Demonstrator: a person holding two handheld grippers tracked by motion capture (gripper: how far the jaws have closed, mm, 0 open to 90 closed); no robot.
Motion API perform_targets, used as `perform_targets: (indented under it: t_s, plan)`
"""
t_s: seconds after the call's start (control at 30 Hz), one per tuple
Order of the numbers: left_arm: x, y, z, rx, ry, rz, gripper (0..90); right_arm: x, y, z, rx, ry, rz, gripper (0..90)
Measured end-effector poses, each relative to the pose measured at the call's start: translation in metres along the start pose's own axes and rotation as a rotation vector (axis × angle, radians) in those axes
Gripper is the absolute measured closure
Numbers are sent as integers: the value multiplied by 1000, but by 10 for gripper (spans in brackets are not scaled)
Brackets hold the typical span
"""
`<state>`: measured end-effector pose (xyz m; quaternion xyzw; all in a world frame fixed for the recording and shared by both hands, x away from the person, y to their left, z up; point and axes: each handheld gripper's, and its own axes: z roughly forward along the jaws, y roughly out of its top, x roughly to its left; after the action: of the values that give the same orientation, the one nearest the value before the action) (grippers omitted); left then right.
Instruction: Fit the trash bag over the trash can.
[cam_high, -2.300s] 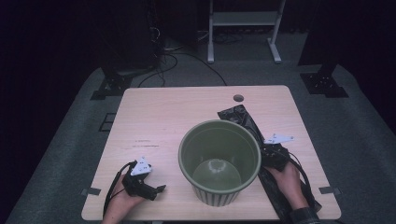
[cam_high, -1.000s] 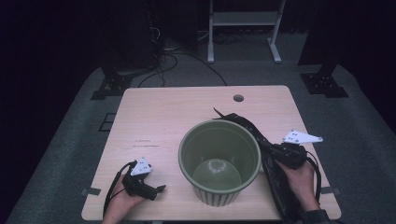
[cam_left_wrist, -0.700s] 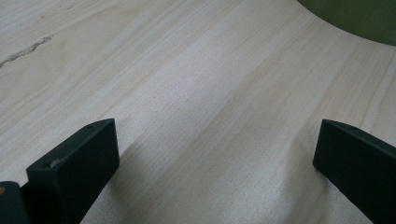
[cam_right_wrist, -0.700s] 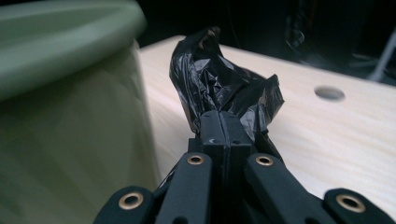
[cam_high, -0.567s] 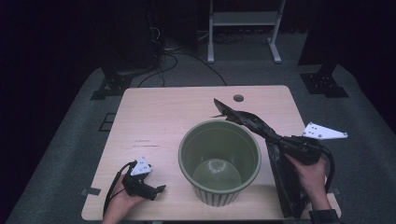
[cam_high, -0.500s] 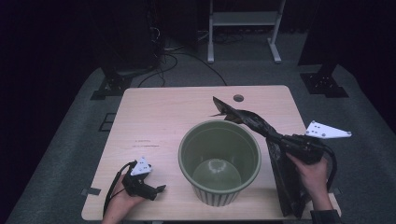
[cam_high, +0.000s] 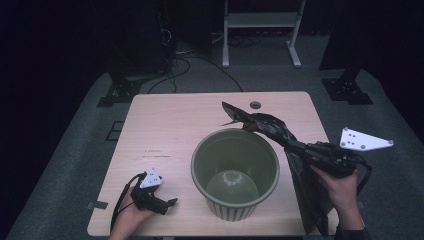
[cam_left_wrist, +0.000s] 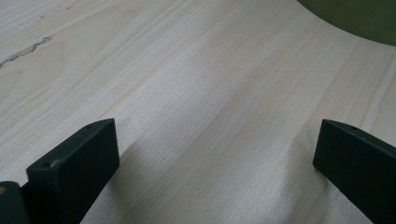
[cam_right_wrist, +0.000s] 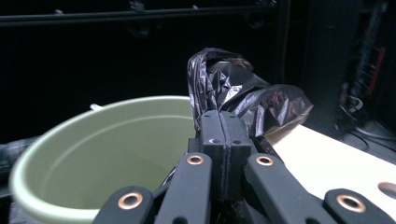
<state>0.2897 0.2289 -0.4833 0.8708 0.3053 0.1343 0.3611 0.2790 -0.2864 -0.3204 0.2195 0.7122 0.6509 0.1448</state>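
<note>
My left gripper (cam_high: 159, 202) rests low on the pale wooden bench (cam_high: 170, 130), near its front left corner. My left hand (cam_high: 131, 216) holds it from below the bench edge, and its cable loops beside it. In the left gripper view, its two black fingers (cam_left_wrist: 74, 161) stand wide apart with bare wood grain between them; they hold nothing. A dark scuff mark (cam_left_wrist: 25, 49) lies on the wood farther off.

The round pale green ribbed plastic bin (cam_high: 235, 172) stands upright at the centre front of the bench, well apart from my left gripper. Its mouth faces up, and its inside shows a bare green floor.

The crumpled black plastic bag (cam_high: 272, 129) hangs in the air just right of the bin. Its upper end reaches over the bin's far right rim, and its lower part trails down to the bench's front right edge.

My right gripper (cam_high: 300, 148) is raised above the right side of the bench, carried by my right hand (cam_high: 342, 182). In the right gripper view, its fingers (cam_right_wrist: 226, 135) are pressed together and clamp the bag, whose folds bunch up above them, with the bin's rim just beside on the left.
</note>
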Motion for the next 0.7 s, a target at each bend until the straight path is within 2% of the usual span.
perform_targets:
  t_s: [0.27, 0.53, 0.7]
  plan:
    - [0, 0, 0, 1, 0, 2, 0, 13, 16, -4, -45, 80, -39, 900]
    - [0, 0, 0, -1, 1, 1, 0, 26, 25, -12, -58, 109, -84, 898]
    - [0, 0, 0, -2, 1, 1, 0, 31, 27, -18, -60, 123, -92, 898]
